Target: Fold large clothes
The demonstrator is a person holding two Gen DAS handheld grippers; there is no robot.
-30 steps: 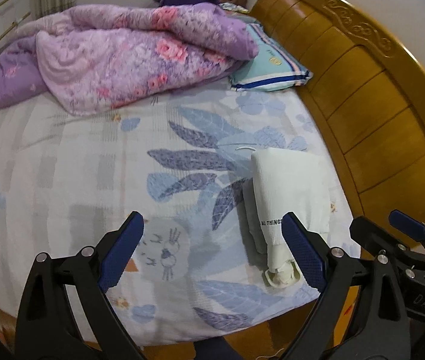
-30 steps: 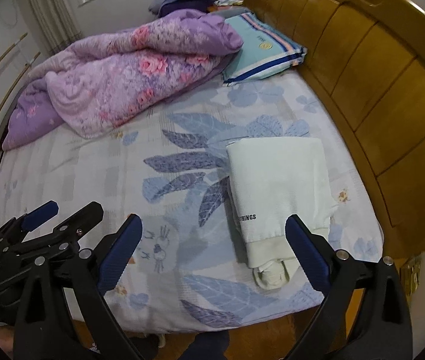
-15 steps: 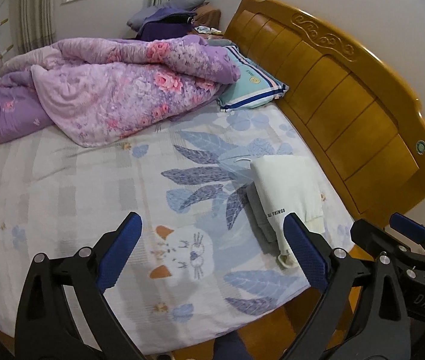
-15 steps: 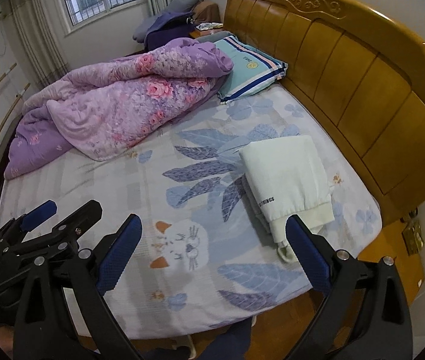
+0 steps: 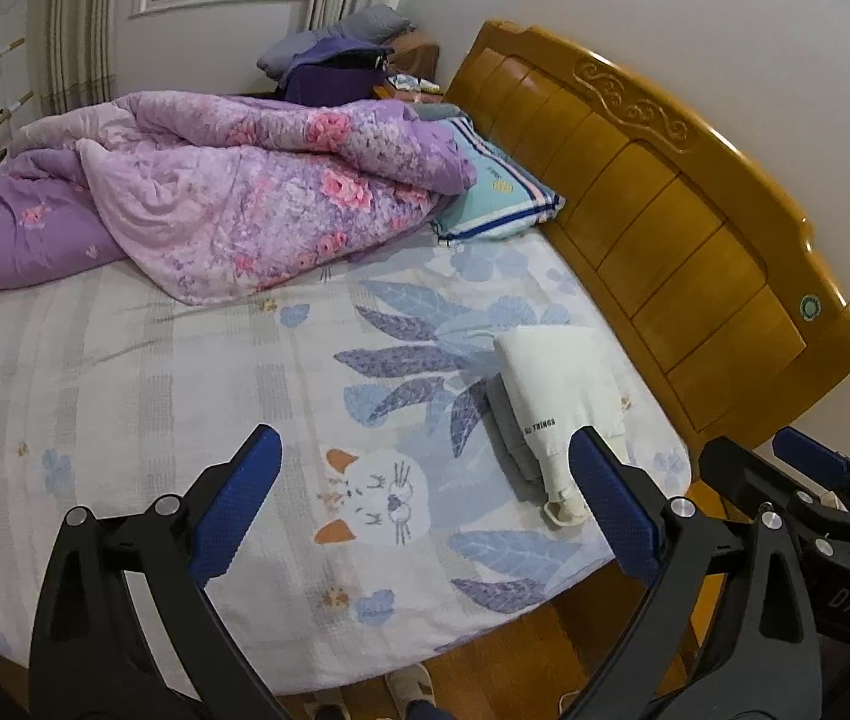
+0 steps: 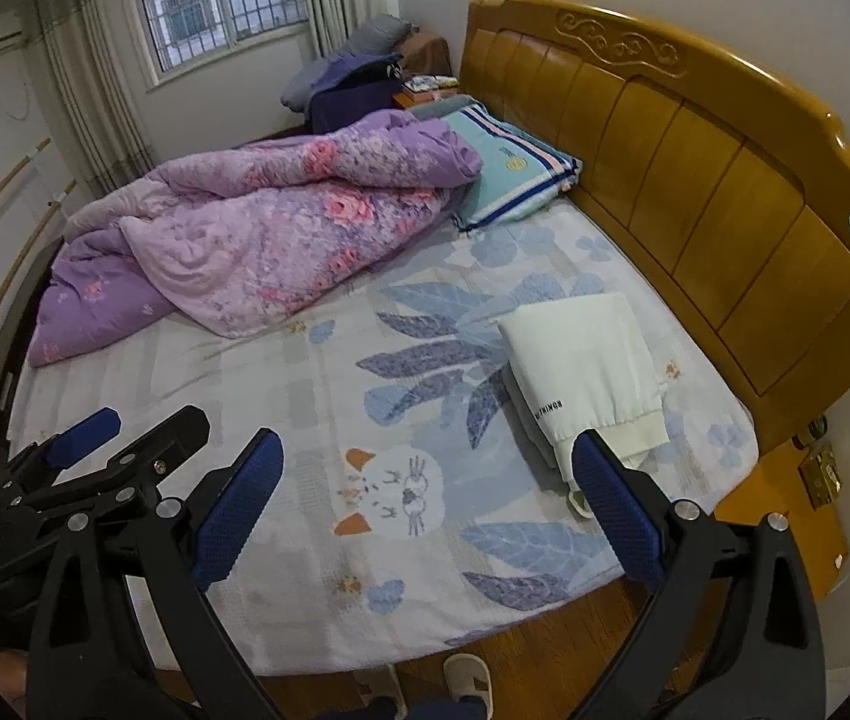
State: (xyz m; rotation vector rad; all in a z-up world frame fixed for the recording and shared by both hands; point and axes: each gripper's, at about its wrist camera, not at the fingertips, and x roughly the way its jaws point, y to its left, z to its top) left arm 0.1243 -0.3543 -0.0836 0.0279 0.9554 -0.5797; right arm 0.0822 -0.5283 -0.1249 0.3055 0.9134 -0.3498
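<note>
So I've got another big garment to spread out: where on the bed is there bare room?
The widest bare sheet runs from the purple quilt down to the near edge, left of the folded white garment. A narrower strip lies between that garment and the pillow. The far side is crowded with quilt.

The near and middle part of the bed's pale leaf-and-cat printed sheet (image 5: 185,372) is flat and bare, so there is lots of room to pass. The folded white clothes pile (image 6: 587,360) sits near the tall orange wooden headboard (image 6: 695,150), which blocks that side. The big lumpy purple flowered quilt (image 5: 233,192) and the striped teal pillow (image 6: 515,174) fill the far end.
</note>
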